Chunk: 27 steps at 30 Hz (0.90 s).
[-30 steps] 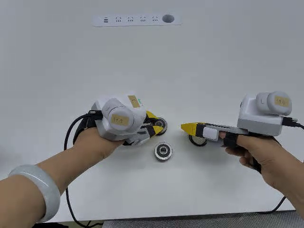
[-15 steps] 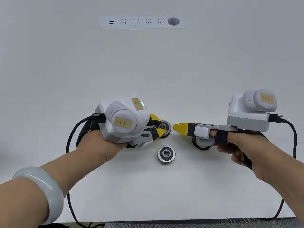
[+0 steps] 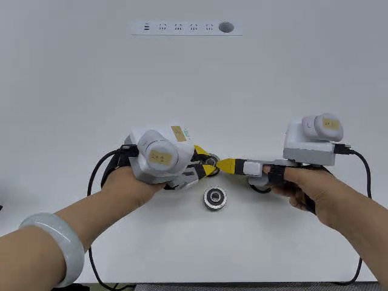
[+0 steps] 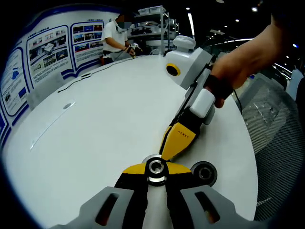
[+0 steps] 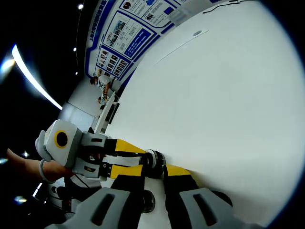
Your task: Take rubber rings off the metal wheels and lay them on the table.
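**Left to right.** We see the left hand-held gripper (image 3: 206, 161) clamped on a metal wheel (image 3: 211, 161). A second wheel (image 3: 215, 197), with its black rubber ring (image 3: 207, 198) on, lies nearby on the white surface (image 3: 182, 91). The right hand-held gripper (image 3: 225, 165) meets the held wheel, its jaws narrowly parted beside the rim. We cannot tell whether they pinch.

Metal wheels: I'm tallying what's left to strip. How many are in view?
2. A clamped wheel sits in the left gripper; a loose wheel lies on the table nearer the person. A dark thing under the right gripper is partly hidden and might be a third.
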### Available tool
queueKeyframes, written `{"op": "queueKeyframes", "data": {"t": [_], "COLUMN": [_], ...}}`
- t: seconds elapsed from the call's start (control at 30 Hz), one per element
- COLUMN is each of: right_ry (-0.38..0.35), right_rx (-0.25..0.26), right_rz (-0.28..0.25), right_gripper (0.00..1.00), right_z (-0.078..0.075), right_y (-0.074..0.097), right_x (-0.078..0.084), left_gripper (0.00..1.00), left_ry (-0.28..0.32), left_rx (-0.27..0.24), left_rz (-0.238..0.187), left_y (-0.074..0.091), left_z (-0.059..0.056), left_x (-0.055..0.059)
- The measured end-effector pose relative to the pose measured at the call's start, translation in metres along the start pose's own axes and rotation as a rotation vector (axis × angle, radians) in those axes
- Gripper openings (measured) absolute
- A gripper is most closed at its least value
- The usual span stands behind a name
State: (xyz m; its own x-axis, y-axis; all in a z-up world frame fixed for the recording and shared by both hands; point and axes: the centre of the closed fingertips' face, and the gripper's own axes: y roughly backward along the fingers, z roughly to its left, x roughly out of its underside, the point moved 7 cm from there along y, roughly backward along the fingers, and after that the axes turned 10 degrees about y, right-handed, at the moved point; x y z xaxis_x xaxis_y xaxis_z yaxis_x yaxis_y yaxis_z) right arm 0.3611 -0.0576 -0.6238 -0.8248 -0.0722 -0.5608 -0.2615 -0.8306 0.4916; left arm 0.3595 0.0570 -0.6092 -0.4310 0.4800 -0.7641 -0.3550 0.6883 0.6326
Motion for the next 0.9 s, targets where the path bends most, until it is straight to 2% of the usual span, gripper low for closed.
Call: {"op": "queueKeyframes", "data": {"t": [0.47,0.6,0.63,0.83,0.9], "right_ry": [-0.053,-0.048,-0.042,-0.033,-0.026], "right_rx": [-0.026,-0.029,-0.047,-0.034,-0.029], "right_rz": [0.000,0.000,-0.004,-0.010,-0.013], "right_gripper": [0.16,0.17,0.15,0.14,0.10], "right_z": [-0.0019,0.0000,0.0020,0.0022,0.0014], "right_y": [-0.0040,-0.0035,-0.0028,0.0019,0.0033], "right_x": [0.0007,0.0003,-0.0004,-0.0013,-0.0015], "left_gripper": [0.13,0.13,0.13,0.13,0.13], "left_ry": [0.009,0.009,0.008,0.003,0.004], "left_rx": [0.005,0.007,0.007,0.009,0.008], "left_rz": [-0.004,-0.007,-0.007,-0.005,-0.006], "left_y": [-0.0001,0.0001,0.0000,0.0000,-0.0001], "left_z": [0.0006,0.0007,0.0007,0.0008,0.0008], "left_x": [0.0005,0.0004,0.0003,0.0000,0.0000]}}
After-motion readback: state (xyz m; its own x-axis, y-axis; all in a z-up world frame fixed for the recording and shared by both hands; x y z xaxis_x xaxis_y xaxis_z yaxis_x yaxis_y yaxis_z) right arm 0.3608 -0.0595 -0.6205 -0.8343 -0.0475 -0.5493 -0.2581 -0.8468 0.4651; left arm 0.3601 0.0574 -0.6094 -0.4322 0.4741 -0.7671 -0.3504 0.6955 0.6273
